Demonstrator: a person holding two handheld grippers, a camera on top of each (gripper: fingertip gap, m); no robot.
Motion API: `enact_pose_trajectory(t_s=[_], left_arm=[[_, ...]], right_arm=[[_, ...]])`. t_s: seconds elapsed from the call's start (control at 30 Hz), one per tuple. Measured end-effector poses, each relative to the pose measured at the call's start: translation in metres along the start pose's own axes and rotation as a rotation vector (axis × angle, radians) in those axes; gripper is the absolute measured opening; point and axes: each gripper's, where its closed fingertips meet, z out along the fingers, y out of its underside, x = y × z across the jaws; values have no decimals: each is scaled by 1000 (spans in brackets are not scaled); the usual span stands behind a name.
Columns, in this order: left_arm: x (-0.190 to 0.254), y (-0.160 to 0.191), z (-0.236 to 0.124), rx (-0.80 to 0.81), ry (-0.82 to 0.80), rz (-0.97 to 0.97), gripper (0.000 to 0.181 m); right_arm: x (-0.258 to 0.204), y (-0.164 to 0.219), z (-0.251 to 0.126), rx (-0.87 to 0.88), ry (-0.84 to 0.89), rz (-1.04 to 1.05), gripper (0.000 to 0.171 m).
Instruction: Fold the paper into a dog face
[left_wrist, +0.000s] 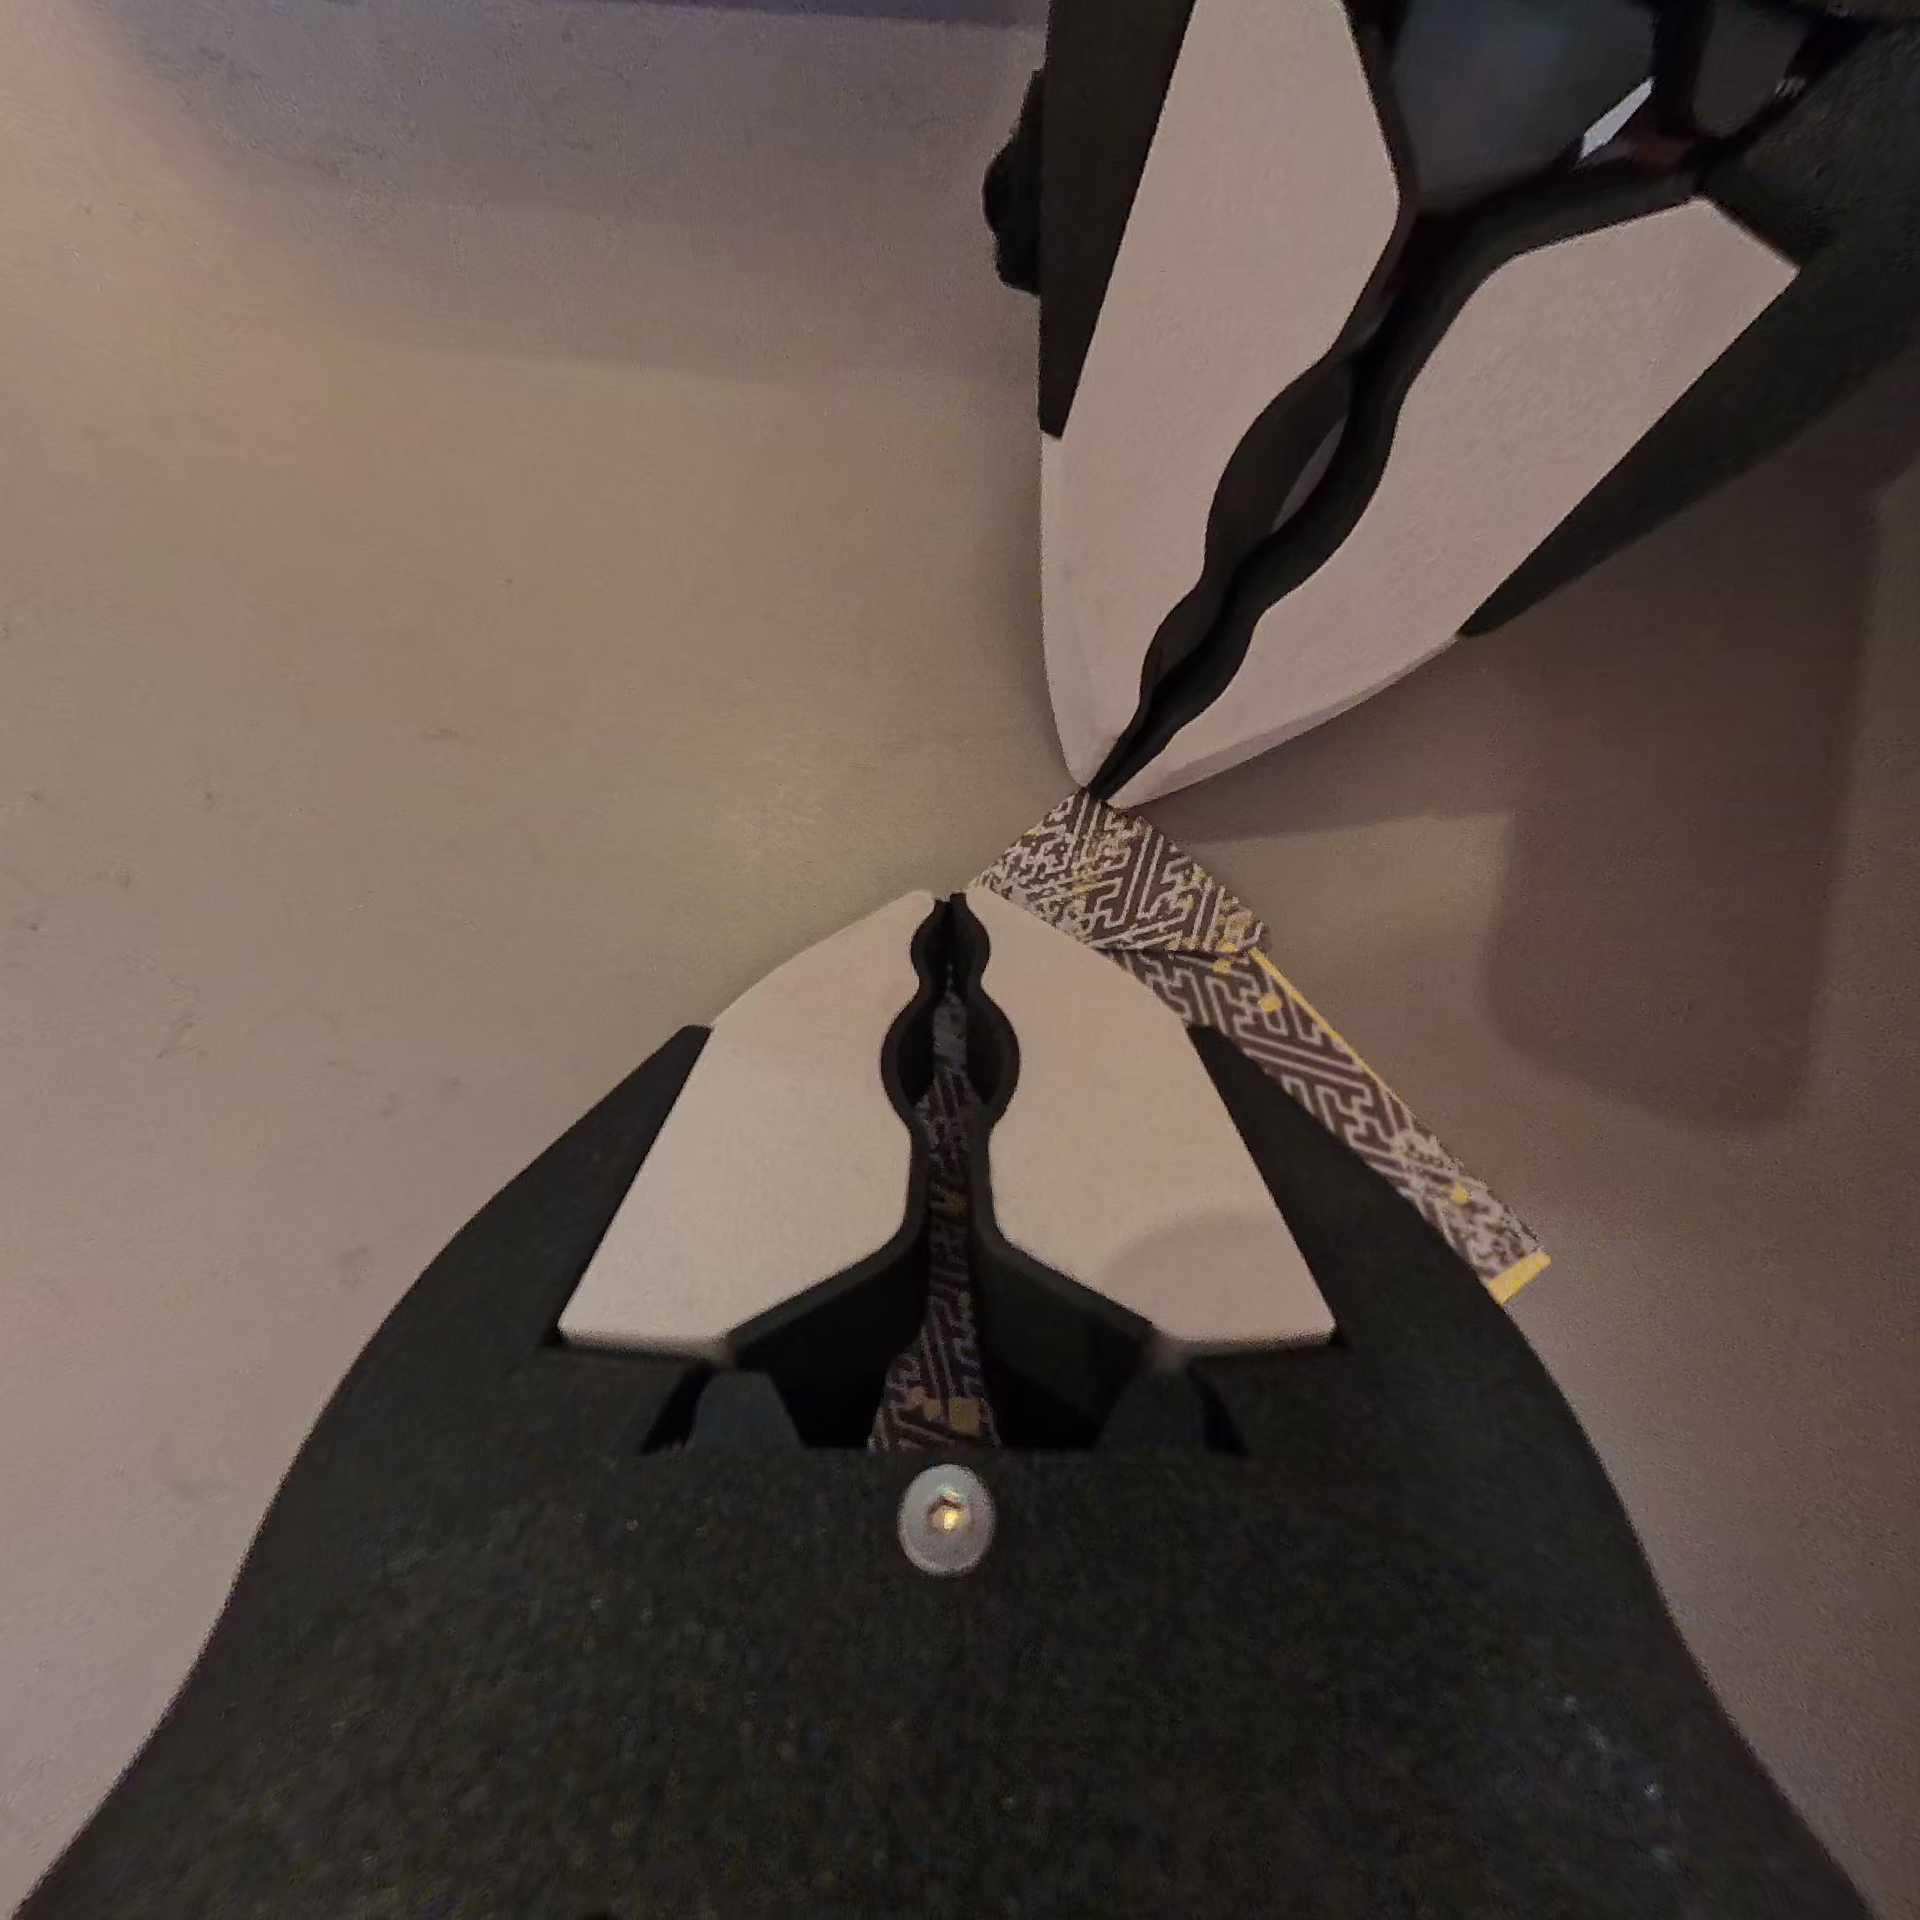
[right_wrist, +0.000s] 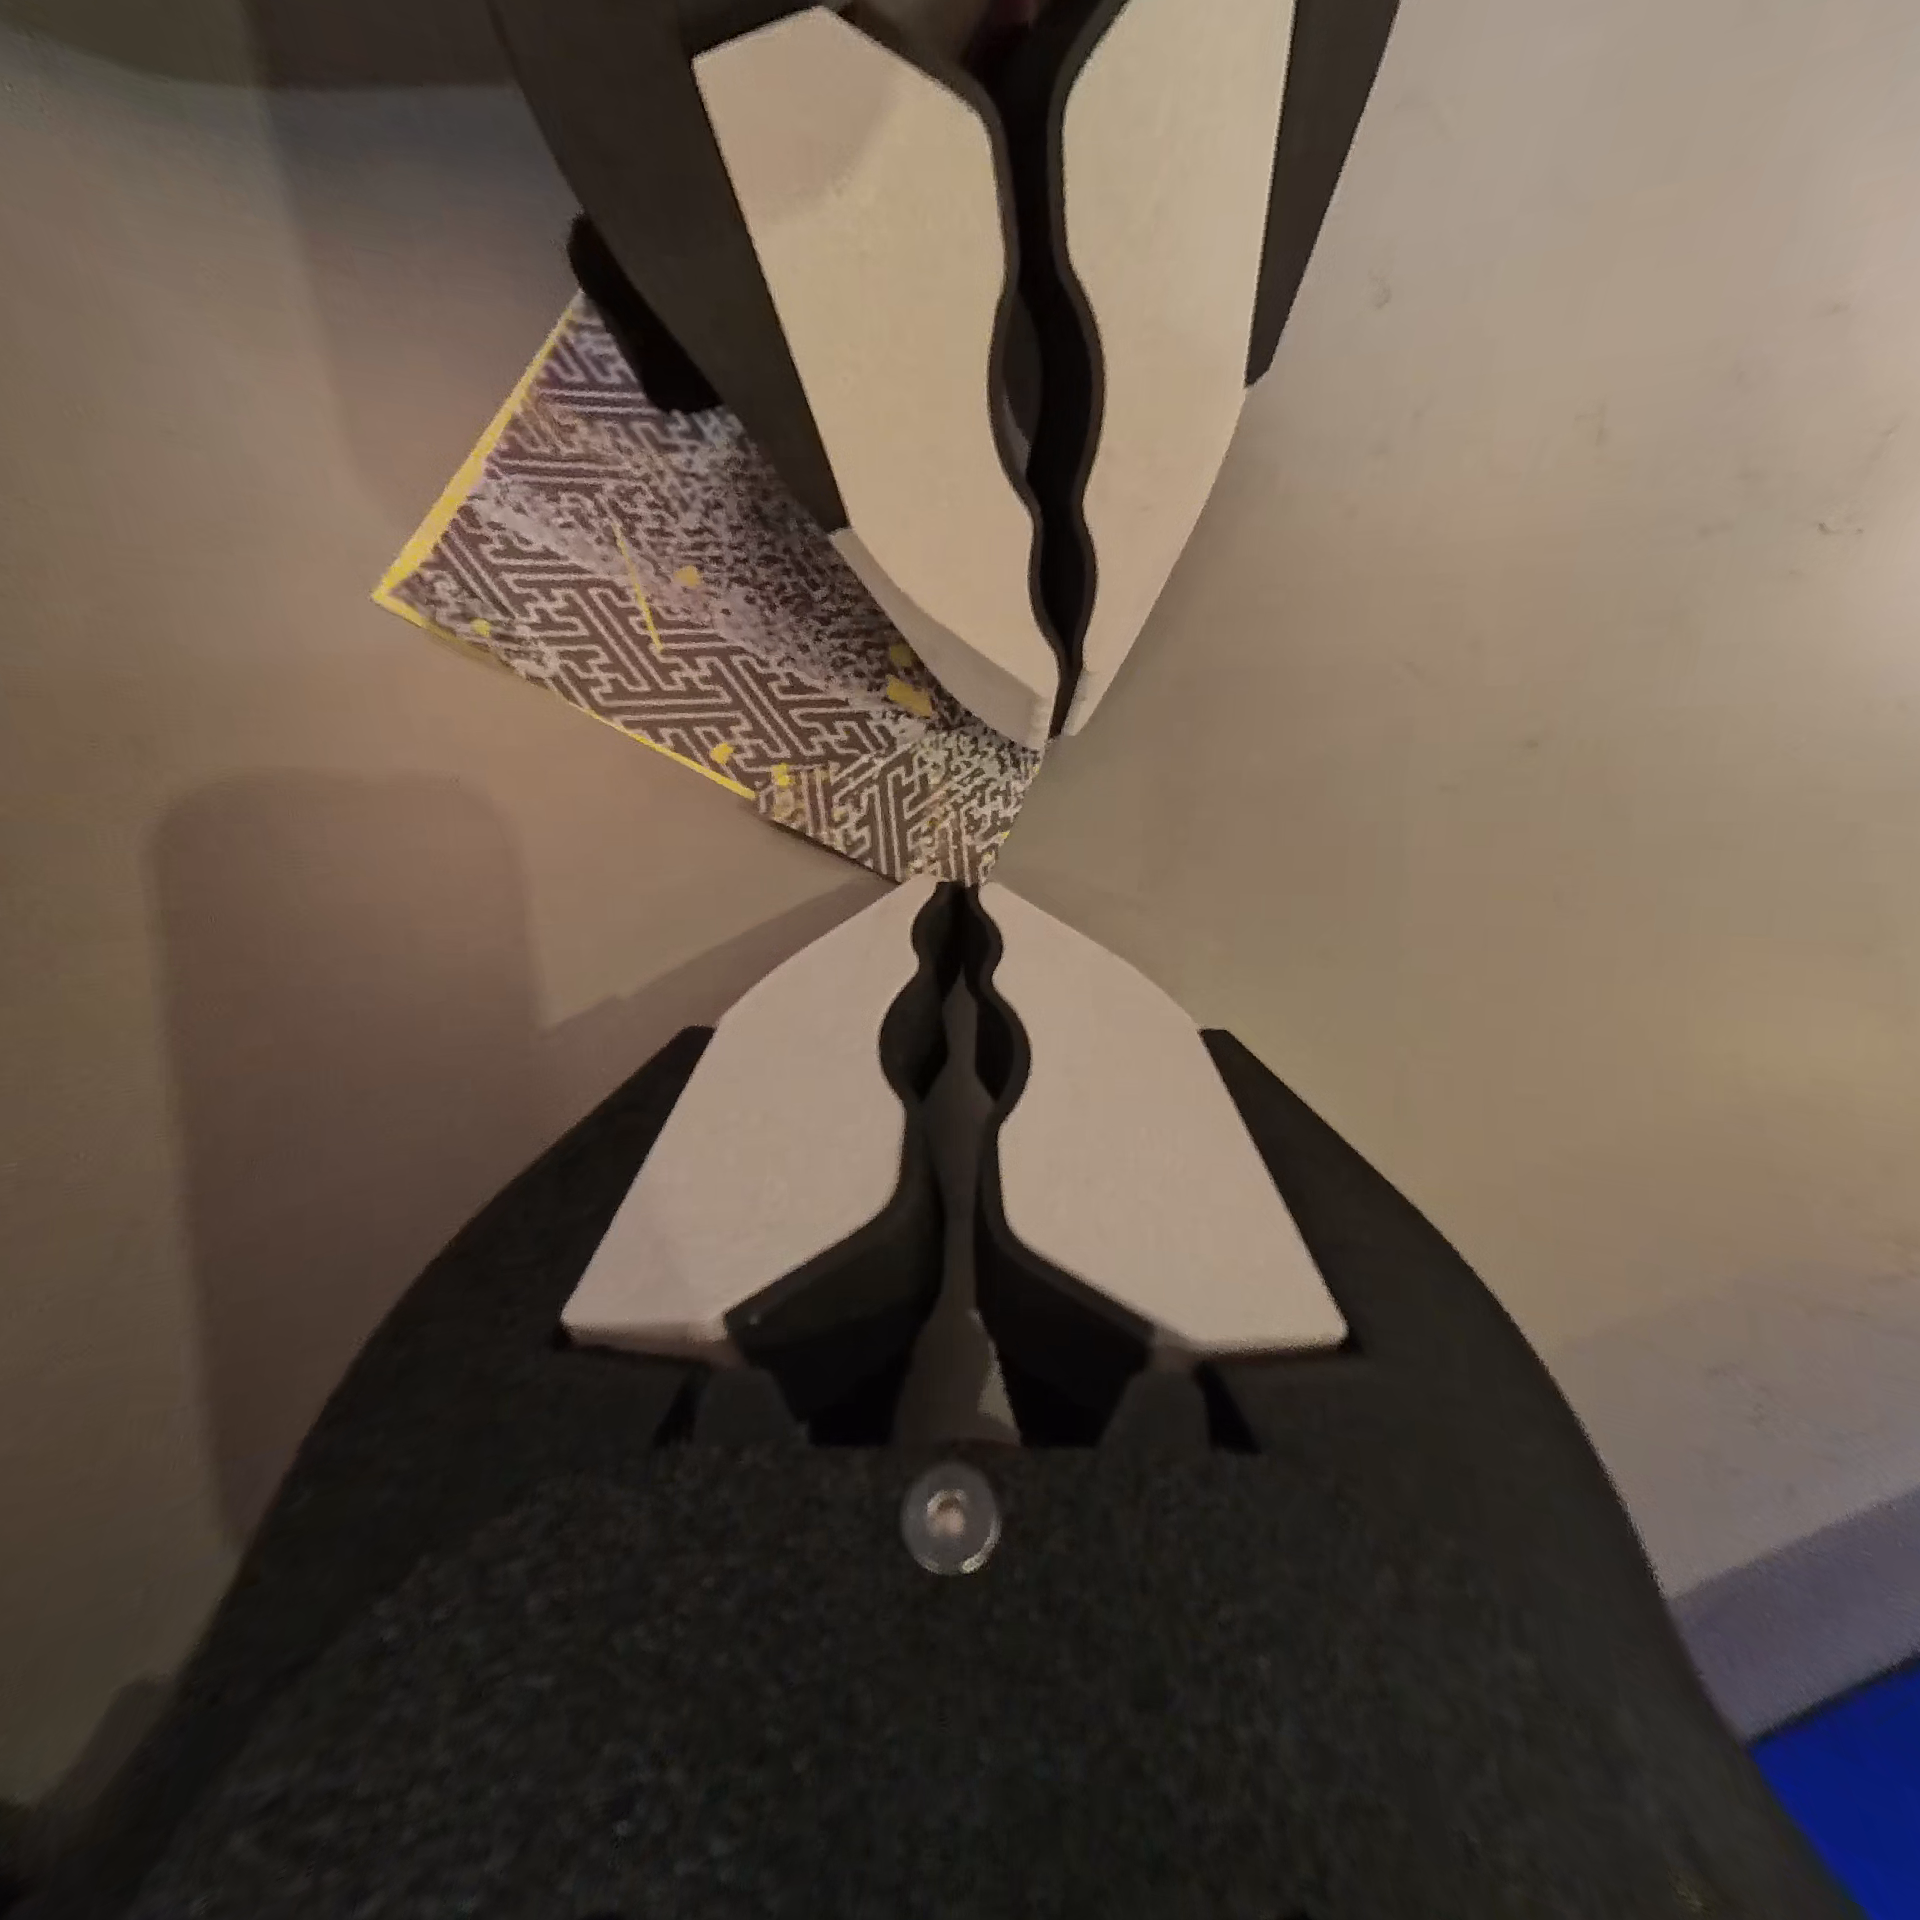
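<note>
The paper (left_wrist: 1340, 1081) is dark with a pale maze pattern and yellow edging, partly folded, and lies on the beige table. In the right wrist view the paper (right_wrist: 665, 623) spreads to the left. My left gripper (left_wrist: 951, 902) is shut, with its tips resting at the paper's edge; the paper shows through the gap under its fingers. It enters the right wrist view from the top (right_wrist: 1062, 719). My right gripper (right_wrist: 961, 890) is shut, with its tips on the corner of a small folded flap (left_wrist: 1127, 883). It enters the left wrist view from the top right (left_wrist: 1107, 792).
The beige table (left_wrist: 468, 623) lies bare around the paper. Its edge and a blue floor (right_wrist: 1849, 1756) show at the lower right of the right wrist view. Gripper shadows fall on the table beside the paper.
</note>
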Motion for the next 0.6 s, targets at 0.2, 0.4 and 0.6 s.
enact_pose_trajectory(t_s=[0.2, 0.4, 0.6], left_arm=[[0, -2, 2, 0, -12, -10, 0], [-1, -2, 3, 3, -21, -16, 0], [10, -5, 2, 9, 16, -30, 0]], right_arm=[[5, -27, -18, 146, -25, 83, 0], [0, -11, 9, 28, -17, 32, 0], [0, -12, 9, 23, 21, 83, 0]])
